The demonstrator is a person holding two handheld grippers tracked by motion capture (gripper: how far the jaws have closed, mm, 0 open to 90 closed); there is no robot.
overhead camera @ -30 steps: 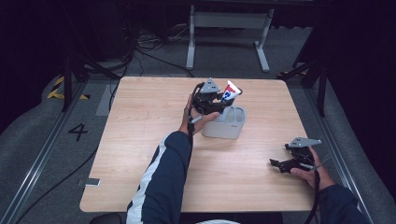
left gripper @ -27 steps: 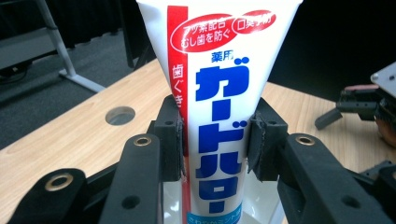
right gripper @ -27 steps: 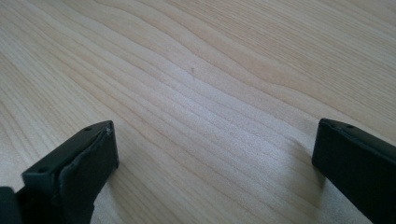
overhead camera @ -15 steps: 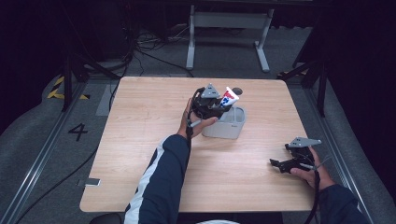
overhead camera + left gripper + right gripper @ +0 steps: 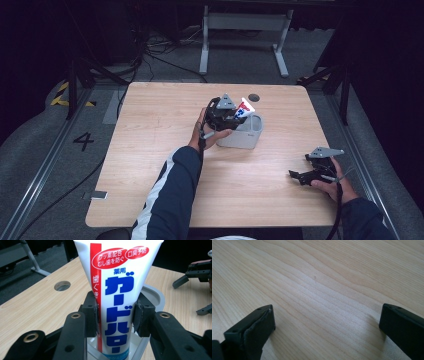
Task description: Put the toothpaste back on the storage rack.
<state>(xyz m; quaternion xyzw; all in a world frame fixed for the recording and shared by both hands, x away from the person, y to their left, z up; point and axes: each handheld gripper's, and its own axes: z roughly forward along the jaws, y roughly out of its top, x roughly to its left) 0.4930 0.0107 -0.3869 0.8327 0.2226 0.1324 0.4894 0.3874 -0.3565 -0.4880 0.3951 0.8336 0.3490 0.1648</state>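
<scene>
A white toothpaste tube (image 5: 117,290) with red and blue Japanese print stands cap-down inside a grey cup (image 5: 247,134) near the table's middle. My left gripper (image 5: 115,315) is shut on the tube, its pads pressing both sides just above the cup's rim (image 5: 156,293). From above, the left gripper (image 5: 231,116) sits over the cup's left side and the tube's (image 5: 244,109) flat end sticks up to the right. My right gripper (image 5: 301,176) rests low near the table's right front, jaws wide open over bare wood (image 5: 322,290), holding nothing.
A round cable hole (image 5: 254,97) lies in the tabletop behind the cup. The wooden table (image 5: 150,145) has broad free room at left and front. A metal stand (image 5: 245,30) and cables lie on the floor beyond the far edge.
The left gripper has lowered the toothpaste tube a little deeper into the cup. The right gripper has stayed where it was.
</scene>
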